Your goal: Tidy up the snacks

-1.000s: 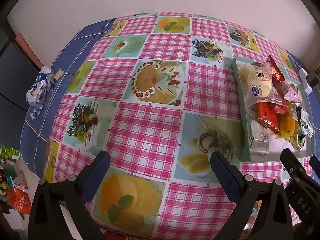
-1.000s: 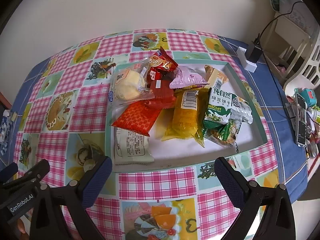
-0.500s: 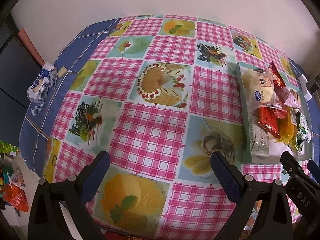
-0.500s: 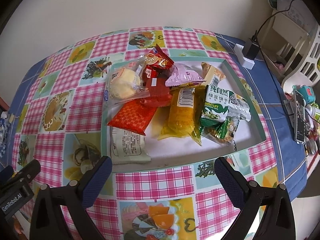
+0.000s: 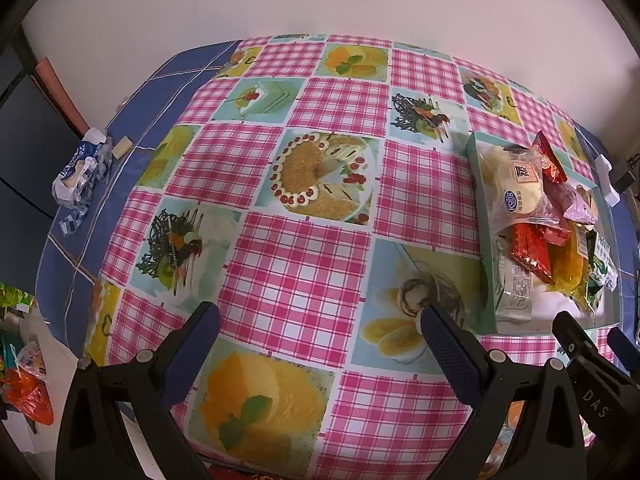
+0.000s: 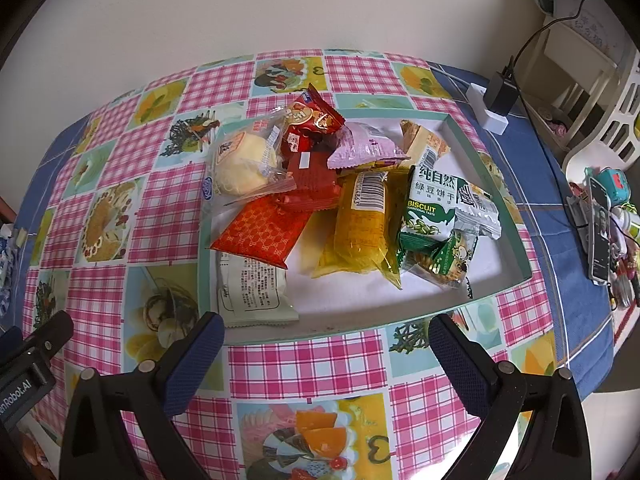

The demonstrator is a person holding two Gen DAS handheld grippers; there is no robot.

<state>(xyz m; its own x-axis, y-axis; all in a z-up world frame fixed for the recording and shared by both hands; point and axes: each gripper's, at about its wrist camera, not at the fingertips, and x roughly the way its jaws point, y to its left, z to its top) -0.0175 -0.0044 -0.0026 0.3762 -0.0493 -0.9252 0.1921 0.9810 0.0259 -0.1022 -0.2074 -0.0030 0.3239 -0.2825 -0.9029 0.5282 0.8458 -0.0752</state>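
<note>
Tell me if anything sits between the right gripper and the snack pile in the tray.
Only the tray's near rim. The right gripper is open and empty above the tablecloth just short of it. Past the rim the white packet lies nearest, nothing on top of it but the orange packet's corner.

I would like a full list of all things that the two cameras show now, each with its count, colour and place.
tray: 1, pale green rim, white floor, on the table
snack packets: about ten, piled in the tray; among them a round pale bun, an orange-red packet, a yellow packet, a green biscuit packet, a lilac packet
tablecloth: 1, pink check with food pictures, over a blue cloth
blue-white wrapper: 1, crumpled, far left table edge
charger: 1, black on a white block, behind the tray
phone: 1, dark, right table edge
left gripper: open, empty
right gripper: open, empty
</note>
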